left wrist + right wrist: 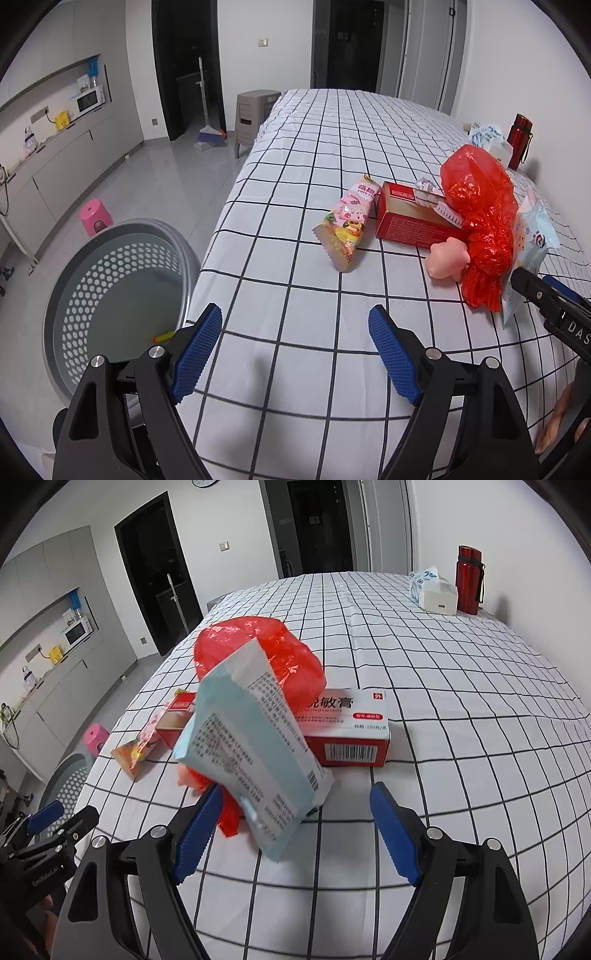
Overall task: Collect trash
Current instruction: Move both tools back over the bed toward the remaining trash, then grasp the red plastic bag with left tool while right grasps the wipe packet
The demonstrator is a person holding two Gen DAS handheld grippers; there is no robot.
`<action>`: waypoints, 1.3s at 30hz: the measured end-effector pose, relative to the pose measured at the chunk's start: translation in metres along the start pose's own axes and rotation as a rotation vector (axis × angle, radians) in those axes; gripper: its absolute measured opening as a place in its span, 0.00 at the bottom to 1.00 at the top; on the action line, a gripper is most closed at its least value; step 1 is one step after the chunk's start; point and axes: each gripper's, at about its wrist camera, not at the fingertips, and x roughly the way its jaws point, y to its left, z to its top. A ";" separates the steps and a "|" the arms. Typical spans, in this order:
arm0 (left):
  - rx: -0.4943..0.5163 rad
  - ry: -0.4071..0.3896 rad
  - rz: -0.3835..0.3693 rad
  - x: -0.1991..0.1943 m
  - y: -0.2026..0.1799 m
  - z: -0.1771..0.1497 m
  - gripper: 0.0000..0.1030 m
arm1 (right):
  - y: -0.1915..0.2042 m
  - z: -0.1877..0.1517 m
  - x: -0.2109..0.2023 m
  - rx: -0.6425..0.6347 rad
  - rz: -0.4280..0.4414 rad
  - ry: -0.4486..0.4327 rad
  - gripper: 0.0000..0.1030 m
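Both grippers gape wide: left gripper [295,350] over bare checked bed [332,147] edge beside the grey perforated basket [74,280]; right gripper [297,830] around the pale-blue wipes packet [255,746], whose printed back only its view shows.

On bed: 1 red bag [478,206], 1 red box [413,218], 1 snack pack [347,225], 1 wipes pack [251,746], 1 pink toy [448,260]; 1 basket [110,295] at 9 o'clock

pale-blue wipes packet [255,753] – tilted up | red plastic bag [280,653] – crumpled behind | snack wrapper [347,221] flat left
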 end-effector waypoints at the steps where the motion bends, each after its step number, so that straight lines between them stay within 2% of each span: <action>1: 0.002 0.001 0.000 0.001 -0.001 0.001 0.78 | -0.001 0.001 0.002 0.001 0.000 0.000 0.76; 6: 0.006 0.012 -0.004 0.007 -0.006 0.003 0.78 | -0.005 0.003 0.007 0.001 0.010 -0.007 0.75; 8: 0.008 0.018 -0.005 0.010 -0.007 0.003 0.78 | -0.004 0.003 0.008 -0.003 0.026 -0.002 0.59; 10: 0.009 0.022 -0.005 0.011 -0.008 0.003 0.78 | -0.004 0.002 0.009 -0.007 0.038 0.007 0.50; 18: 0.009 0.025 -0.006 0.010 -0.011 0.004 0.78 | -0.005 0.000 -0.005 -0.011 0.092 -0.032 0.43; 22: 0.017 0.018 -0.014 0.005 -0.016 0.005 0.78 | -0.019 0.000 -0.013 0.018 0.105 -0.042 0.41; 33: 0.064 0.008 -0.091 -0.005 -0.060 0.010 0.78 | -0.060 -0.009 -0.035 0.086 0.104 -0.075 0.39; 39: 0.103 -0.028 -0.122 -0.011 -0.093 0.014 0.80 | -0.087 -0.013 -0.037 0.137 0.093 -0.087 0.39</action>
